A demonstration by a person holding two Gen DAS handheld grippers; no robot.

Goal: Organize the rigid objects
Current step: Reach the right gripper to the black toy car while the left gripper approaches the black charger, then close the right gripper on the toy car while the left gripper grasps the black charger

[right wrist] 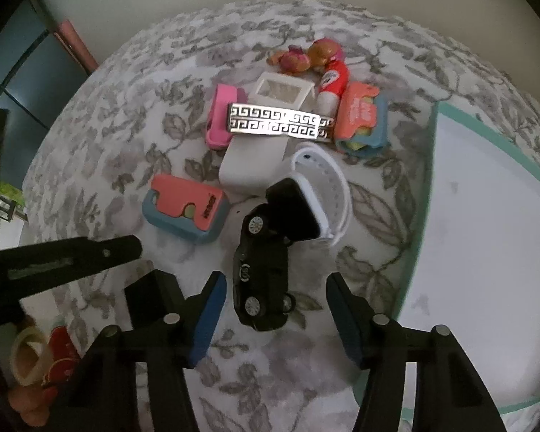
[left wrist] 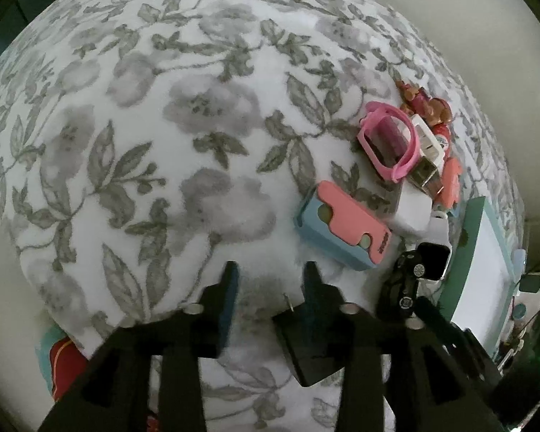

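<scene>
Small objects lie clustered on a floral blanket. In the right wrist view a black toy car [right wrist: 262,270] sits just ahead of my open, empty right gripper [right wrist: 275,289], between its fingers' line. Beyond it are a white smartwatch [right wrist: 316,201], a pink-and-blue case [right wrist: 187,212], a silver patterned bracelet [right wrist: 280,126], a white box [right wrist: 255,158], a pink band [right wrist: 221,117], a second pink-blue case [right wrist: 360,122] and toy figures [right wrist: 316,57]. My left gripper [left wrist: 270,273] is open and empty over bare blanket; the pink-blue case [left wrist: 342,230], pink band [left wrist: 388,140] and car [left wrist: 403,288] lie to its right.
A white tray with a teal rim [right wrist: 432,194] lies at the right on the blanket [right wrist: 126,115]; it also shows in the left wrist view [left wrist: 468,252]. The left gripper's arm [right wrist: 54,262] reaches in at the left of the right wrist view. A wall runs behind the bed.
</scene>
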